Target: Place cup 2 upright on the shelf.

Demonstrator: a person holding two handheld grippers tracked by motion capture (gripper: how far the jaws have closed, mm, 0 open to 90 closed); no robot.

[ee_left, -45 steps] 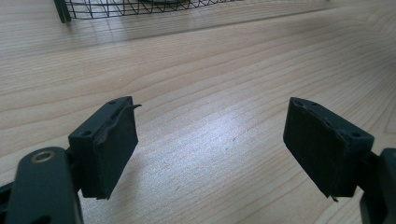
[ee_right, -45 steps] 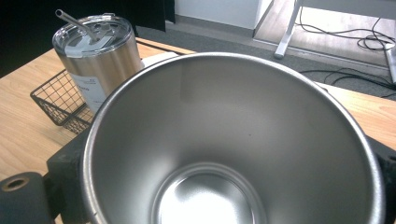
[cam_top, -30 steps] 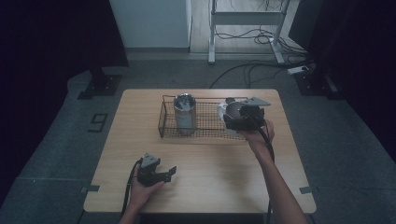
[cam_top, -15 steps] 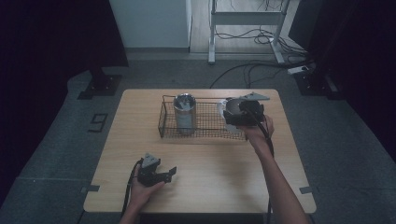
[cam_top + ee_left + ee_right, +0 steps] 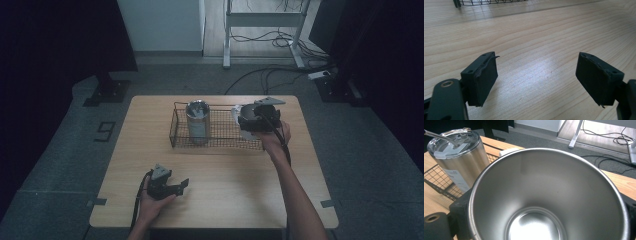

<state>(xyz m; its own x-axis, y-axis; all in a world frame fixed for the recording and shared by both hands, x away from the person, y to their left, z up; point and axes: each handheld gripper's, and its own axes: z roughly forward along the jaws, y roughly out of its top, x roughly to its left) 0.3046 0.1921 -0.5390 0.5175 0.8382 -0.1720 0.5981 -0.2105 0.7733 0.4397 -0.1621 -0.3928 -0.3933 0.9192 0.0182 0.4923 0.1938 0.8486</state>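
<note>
A steel cup (image 5: 549,195) with a wide open mouth sits between the jaws of my right gripper (image 5: 254,121), which is shut on it. The cup is held at the right end of a black wire basket (image 5: 220,142). In the left half of the basket a steel tumbler (image 5: 198,120) stands upright, with a clear lid and a straw (image 5: 441,137). My left gripper (image 5: 536,80) rests low over the bare wood near the table's front edge. Its jaws are wide apart and nothing lies between them.
The wooden table (image 5: 215,200) stands on a grey floor. Behind it are a metal frame (image 5: 260,20) and cables (image 5: 270,75). A dark stand foot (image 5: 107,92) sits off the table's back left corner.
</note>
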